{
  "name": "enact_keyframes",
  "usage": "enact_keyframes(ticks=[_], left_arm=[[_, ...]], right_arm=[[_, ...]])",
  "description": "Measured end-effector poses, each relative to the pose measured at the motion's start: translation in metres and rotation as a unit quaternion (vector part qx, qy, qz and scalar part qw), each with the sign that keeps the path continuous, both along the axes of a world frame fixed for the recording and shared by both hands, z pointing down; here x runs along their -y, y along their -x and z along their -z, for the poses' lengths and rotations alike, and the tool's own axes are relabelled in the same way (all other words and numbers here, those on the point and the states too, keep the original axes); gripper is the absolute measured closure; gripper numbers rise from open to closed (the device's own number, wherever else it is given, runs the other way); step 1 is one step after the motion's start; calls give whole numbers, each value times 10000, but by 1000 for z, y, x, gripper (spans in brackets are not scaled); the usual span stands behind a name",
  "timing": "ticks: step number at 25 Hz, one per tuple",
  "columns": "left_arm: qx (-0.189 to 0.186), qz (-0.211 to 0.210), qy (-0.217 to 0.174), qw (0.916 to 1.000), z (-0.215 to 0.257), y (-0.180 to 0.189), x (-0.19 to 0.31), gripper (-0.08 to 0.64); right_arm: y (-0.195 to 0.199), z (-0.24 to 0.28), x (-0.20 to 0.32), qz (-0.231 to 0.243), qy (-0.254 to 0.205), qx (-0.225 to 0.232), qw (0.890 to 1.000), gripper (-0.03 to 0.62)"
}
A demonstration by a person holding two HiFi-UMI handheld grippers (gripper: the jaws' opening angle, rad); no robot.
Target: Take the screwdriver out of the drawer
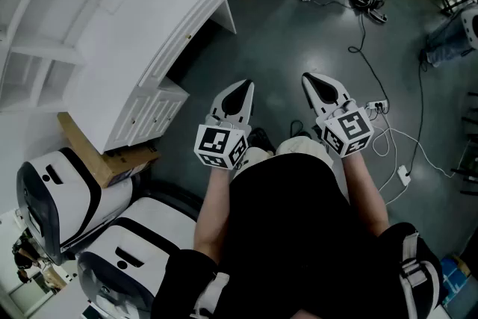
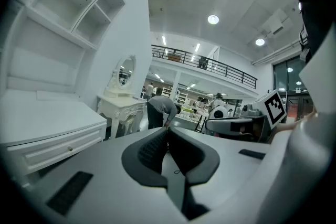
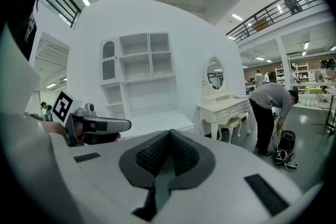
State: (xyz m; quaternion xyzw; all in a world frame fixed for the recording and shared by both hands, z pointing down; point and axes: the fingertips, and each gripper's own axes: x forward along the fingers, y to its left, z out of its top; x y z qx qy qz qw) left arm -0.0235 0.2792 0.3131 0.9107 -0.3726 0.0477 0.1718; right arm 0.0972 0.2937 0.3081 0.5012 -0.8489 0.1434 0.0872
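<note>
You hold both grippers level in front of your waist, side by side over the dark floor [image 1: 299, 26], and neither has anything in it. Your left gripper [image 1: 244, 87] has its jaws pressed together with nothing between the pads, and your right gripper [image 1: 311, 78] is the same, closed tip to tip and empty. The white desk [image 1: 149, 33] stands to your left, well apart from both grippers, with a shelf unit [image 2: 79, 2] rising from its back. In the left gripper view the drawer [image 2: 58, 147] under the desktop is fully pushed in, its small knob [image 2: 70, 148] facing you. The screwdriver shows in no view, so you cannot tell from here where it lies. A cardboard box [image 1: 97, 153] leans against the desk's near end, and two white and black machines [image 1: 67, 198] sit just beside it at your lower left. White cables [image 1: 388, 138] trail across the floor to your right. Further off, a cream dressing table [image 3: 223, 107] with an oval mirror [image 3: 214, 73] stands beyond the desk, and a person [image 3: 273, 107] bends over next to it
</note>
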Motion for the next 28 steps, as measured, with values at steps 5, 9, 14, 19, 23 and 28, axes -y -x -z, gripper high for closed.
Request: enact_keyframes(ticks=[5, 9, 14, 19, 23, 28], left_arm=[[22, -13, -40, 10000, 1, 1, -5, 535], [44, -2, -43, 10000, -1, 8, -5, 535], [32, -65, -38, 10000, -3, 11, -4, 535], [54, -94, 44, 9999, -9, 8, -2, 535], [91, -105, 129, 9998, -16, -1, 2, 535], [134, 26, 235, 9996, -26, -7, 15, 535]], right_arm=[[7, 0, -2, 14, -16, -6, 10000, 581], [18, 2, 0, 21, -48, 13, 10000, 581], [25, 1, 3, -53, -50, 150, 9999, 580], [27, 1, 2, -136, -62, 275, 9995, 578], [21, -4, 6, -132, 35, 285, 9995, 580], [16, -10, 26, 34, 100, 333, 9994, 580]])
